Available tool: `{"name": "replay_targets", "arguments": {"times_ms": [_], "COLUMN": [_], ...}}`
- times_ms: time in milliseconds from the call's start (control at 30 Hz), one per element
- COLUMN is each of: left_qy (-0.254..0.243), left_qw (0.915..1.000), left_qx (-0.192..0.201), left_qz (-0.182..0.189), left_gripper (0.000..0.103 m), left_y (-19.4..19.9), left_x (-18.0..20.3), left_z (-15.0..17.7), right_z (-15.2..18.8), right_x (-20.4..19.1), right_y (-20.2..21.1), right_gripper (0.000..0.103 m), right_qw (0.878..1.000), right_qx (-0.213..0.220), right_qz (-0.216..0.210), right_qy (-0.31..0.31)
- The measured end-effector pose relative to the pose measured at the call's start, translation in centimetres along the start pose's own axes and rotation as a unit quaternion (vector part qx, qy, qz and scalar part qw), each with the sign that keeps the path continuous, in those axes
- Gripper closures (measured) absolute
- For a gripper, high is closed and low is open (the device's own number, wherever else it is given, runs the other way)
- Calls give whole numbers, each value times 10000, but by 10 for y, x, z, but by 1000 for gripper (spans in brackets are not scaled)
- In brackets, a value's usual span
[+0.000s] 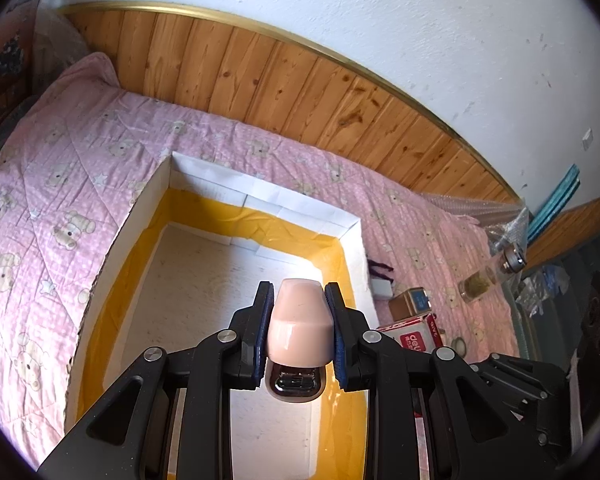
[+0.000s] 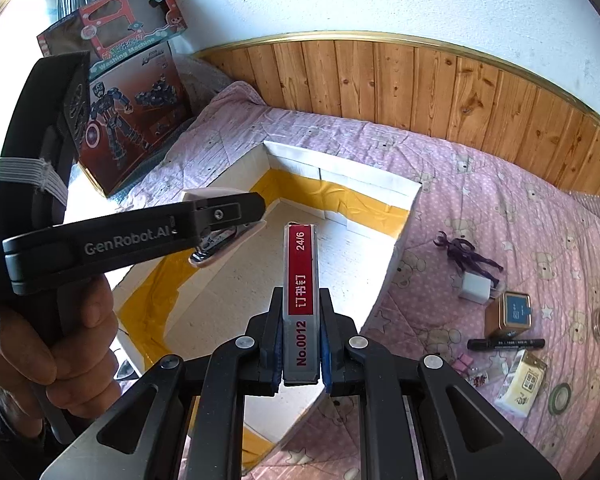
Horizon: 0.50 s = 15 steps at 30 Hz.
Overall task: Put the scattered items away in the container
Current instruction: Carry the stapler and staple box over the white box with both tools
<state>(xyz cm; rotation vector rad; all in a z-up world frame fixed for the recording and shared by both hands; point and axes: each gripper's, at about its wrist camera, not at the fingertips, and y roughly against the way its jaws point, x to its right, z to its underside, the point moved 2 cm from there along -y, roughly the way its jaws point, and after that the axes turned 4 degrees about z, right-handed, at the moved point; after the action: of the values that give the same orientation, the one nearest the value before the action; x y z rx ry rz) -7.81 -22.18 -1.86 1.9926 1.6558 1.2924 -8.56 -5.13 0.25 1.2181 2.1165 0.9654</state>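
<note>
Pink teddy-bear quilt (image 1: 80, 168) below, both loads over the open box (image 1: 260, 196): left claw (image 1: 300, 328) clamped on the pink stapler (image 1: 300, 320), right claw (image 2: 300, 344) on the staple box (image 2: 301, 300), so I'd lower each close to the floor before releasing.

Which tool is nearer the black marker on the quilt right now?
Right. The right tool, shut on the staple box, hangs over the container's near edge, beside the black marker. The left tool, gripping the stapler, is over the container's far side.
</note>
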Motion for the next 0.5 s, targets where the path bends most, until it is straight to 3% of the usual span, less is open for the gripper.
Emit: {"name": "replay_targets", "arguments": {"times_ms": [500], "left_qy": [242], "left_qw": [9992], "left_qx": [-244], "left_qz": [-203], "left_gripper": [76], "left_y": [-29], "left_x": [-27], "left_z": [-7], "right_z": [-17], "right_x": [-8], "right_y": [-23], "right_gripper": [88], "right_qw": [9998], "right_qx": [-103], "right_qz": [-65], "right_qy": [142]}}
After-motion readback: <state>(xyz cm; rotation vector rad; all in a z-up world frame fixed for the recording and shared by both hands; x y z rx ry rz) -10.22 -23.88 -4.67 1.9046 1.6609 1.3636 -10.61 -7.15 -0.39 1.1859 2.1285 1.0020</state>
